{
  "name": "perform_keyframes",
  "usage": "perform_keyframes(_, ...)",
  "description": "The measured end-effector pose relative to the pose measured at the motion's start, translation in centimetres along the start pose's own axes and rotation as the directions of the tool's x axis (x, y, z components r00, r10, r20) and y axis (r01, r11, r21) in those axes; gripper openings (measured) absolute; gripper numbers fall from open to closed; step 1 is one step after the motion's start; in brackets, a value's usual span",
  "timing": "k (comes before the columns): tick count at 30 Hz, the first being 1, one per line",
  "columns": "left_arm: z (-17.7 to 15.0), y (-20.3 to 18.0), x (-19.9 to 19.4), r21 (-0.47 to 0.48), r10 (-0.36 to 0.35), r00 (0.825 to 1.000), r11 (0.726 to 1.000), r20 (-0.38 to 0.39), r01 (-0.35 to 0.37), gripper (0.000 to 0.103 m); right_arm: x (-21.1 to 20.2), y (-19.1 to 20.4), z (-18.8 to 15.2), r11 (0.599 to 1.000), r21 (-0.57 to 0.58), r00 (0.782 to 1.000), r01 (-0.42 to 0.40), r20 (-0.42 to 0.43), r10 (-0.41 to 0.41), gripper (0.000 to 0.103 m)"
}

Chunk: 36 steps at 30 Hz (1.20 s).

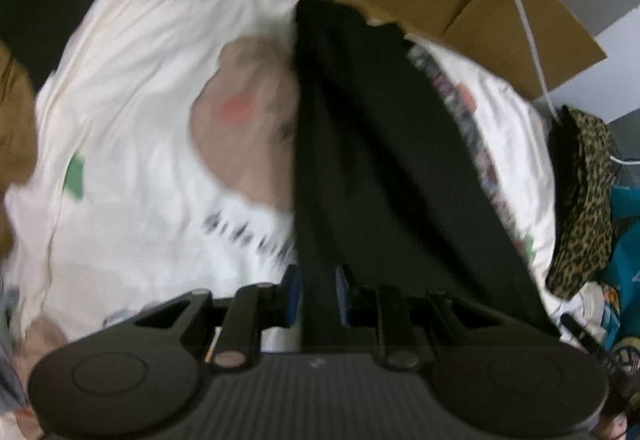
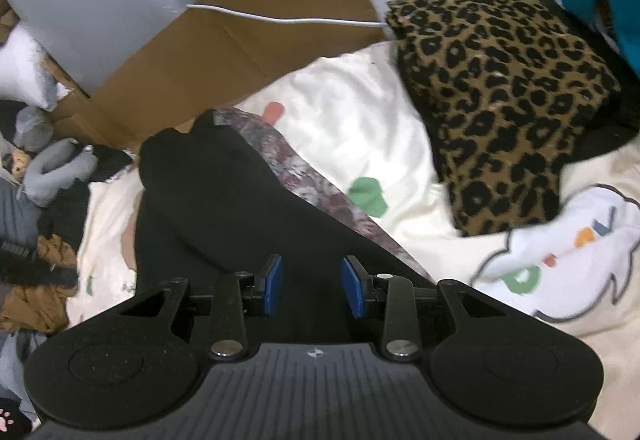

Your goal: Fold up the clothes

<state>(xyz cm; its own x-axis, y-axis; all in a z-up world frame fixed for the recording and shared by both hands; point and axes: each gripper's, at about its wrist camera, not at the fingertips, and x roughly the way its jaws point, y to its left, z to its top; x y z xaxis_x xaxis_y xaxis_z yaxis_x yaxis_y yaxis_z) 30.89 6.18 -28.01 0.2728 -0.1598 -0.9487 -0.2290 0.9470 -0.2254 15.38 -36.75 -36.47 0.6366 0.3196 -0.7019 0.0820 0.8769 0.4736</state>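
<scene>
Left hand-held gripper pinches the black garment; right hand-held gripper stands parted, empty. One-sided hold risks a skewed fold.

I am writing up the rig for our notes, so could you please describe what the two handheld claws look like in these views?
Both look alike: the left claw and right claw each have a dark grey ribbed body with a round black disc at either side, black linkage arms on silver pivot pins, and two fingers faced with blue pads. The right body carries a small white crosshair mark. No cables, hands or sleeves show.
</scene>
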Motion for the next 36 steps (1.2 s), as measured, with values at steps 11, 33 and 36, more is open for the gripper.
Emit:
perform_keyframes(11, 7.1, -7.7, 3.2, 0.077, 0.027, 0.998, 0.997, 0.061, -0.032, 0.02, 1.8, 0.2, 1.9, 0.999, -0.021, 0.999, -0.039, 0.029, 0.04, 0.04)
perform_keyframes(33, 17.1, -12.7, 14.7, -0.023, 0.151, 0.989, 0.988, 0.008, -0.151, 0.02, 6.5, -0.9, 2.9, 0.997, -0.039, 0.998, -0.064, 0.003, 0.064, 0.039)
perform_keyframes(36, 17.1, -12.5, 15.8, -0.052, 0.157, 0.987, 0.986, -0.018, -0.158, 0.021, 6.8, -0.9, 2.9, 0.997, -0.041, 0.998, -0.069, -0.004, 0.069, 0.039)
